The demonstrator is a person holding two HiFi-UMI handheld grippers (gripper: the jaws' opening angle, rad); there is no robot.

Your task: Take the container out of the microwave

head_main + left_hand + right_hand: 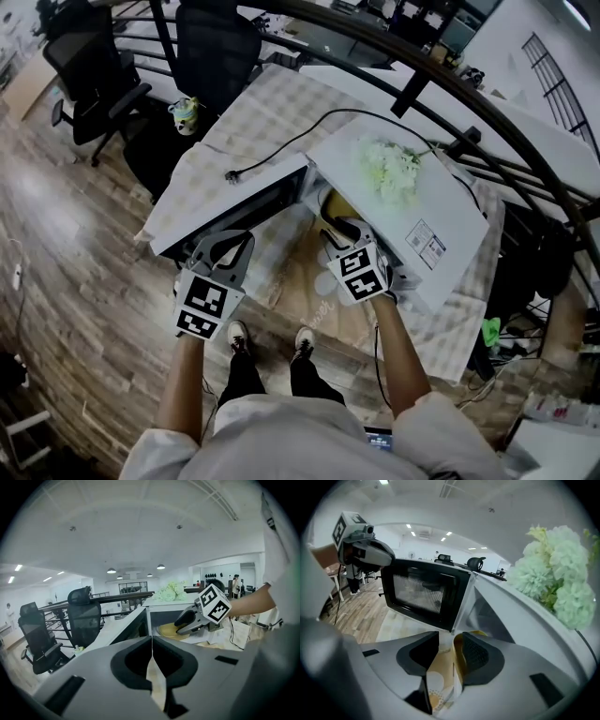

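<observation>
The right tool (pixel 447 637), spread, is straddling the rim of the shallow yellow container (pixel 458 654) inside the white microwave (pixel 445 202), the left tool (pixel 151 639) hovering pressed together; closing should follow.

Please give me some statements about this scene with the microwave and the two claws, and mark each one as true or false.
1. The door of the microwave stands open. True.
2. Pale flowers lie on top of the microwave. True.
3. The left claw grips the yellow container. False: its jaws are together with nothing between them, away from the container.
4. The right claw is at the microwave's opening with its jaws apart. True.
5. The plug sits in a wall socket. False: it lies loose on the tablecloth.
</observation>
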